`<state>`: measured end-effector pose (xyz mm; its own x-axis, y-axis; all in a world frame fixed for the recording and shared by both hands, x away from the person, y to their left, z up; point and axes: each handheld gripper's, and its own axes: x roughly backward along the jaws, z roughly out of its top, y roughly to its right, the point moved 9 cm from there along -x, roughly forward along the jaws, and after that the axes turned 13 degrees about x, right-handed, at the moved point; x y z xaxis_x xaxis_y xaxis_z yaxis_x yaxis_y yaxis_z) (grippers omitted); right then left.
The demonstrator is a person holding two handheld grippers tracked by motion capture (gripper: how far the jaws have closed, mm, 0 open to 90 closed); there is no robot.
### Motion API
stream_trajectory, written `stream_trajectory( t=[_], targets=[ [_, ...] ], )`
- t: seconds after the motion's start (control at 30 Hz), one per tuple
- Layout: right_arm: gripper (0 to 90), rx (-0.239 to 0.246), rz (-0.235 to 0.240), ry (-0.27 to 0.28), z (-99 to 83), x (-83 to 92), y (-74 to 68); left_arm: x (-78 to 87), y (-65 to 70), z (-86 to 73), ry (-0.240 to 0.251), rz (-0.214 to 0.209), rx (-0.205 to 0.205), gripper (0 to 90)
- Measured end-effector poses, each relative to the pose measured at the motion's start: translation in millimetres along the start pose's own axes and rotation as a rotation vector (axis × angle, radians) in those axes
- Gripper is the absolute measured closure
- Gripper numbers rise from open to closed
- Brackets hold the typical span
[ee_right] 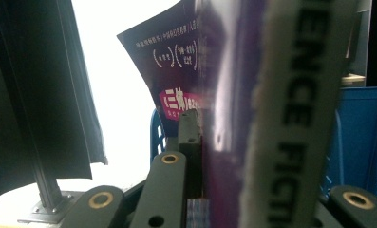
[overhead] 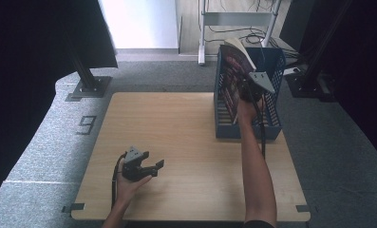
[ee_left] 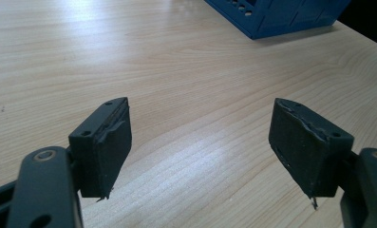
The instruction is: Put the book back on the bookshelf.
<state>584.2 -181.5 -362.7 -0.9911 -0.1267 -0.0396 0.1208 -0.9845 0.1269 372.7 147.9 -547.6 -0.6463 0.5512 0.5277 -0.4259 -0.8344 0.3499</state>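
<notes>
on the wooden counter (overhead: 186, 137), a book (overhead: 233, 78) is clamped by the right gripper (overhead: 249, 90) over the blue rack (overhead: 271, 116); the left gripper (overhead: 146, 167) is held with fingers (ee_left: 103, 142) wide apart, empty.

Count: 1 light wooden rectangular table (overhead: 186, 142). 1 blue perforated plastic file rack (overhead: 274, 118) standing on it. 1 dark purple-covered paperback book (overhead: 233, 76) in the rack. 2 black two-jaw handheld grippers: left gripper (overhead: 150, 168), right gripper (overhead: 245, 90). 2 forearms in frame.

High view overlooks table (overhead: 176, 142); gripper views close.
</notes>
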Motion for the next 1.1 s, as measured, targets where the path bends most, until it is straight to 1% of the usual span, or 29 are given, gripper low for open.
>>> stream_trajectory(
  t=[0.17,0.3,0.37,0.73,0.97,1.1],
  targets=[
    [81.6,0.009,-0.002,-0.008,-2.1,-5.5,-3.6,1.8,0.0,0.4,0.001,-0.001,-0.002,22.2],
    [81.6,0.008,-0.001,0.004,-1.9,-8.3,-6.2,2.9,-0.4,0.7,0.006,0.000,0.001,22.2],
    [81.6,0.014,0.000,0.000,-3.3,-9.5,-6.8,3.2,-1.3,1.0,0.008,0.001,0.002,22.2],
    [81.5,0.015,-0.013,-0.018,-16.6,-20.1,-5.7,2.7,-5.2,-0.2,0.004,0.009,0.010,22.2],
    [81.5,0.039,-0.006,-0.032,-25.5,-27.3,-12.6,3.1,-6.5,-0.1,0.005,0.012,0.011,22.3],
    [81.4,0.050,-0.002,-0.051,-32.6,-30.7,-16.9,2.7,-8.7,-1.0,0.003,0.017,0.013,22.3]
  ],
)
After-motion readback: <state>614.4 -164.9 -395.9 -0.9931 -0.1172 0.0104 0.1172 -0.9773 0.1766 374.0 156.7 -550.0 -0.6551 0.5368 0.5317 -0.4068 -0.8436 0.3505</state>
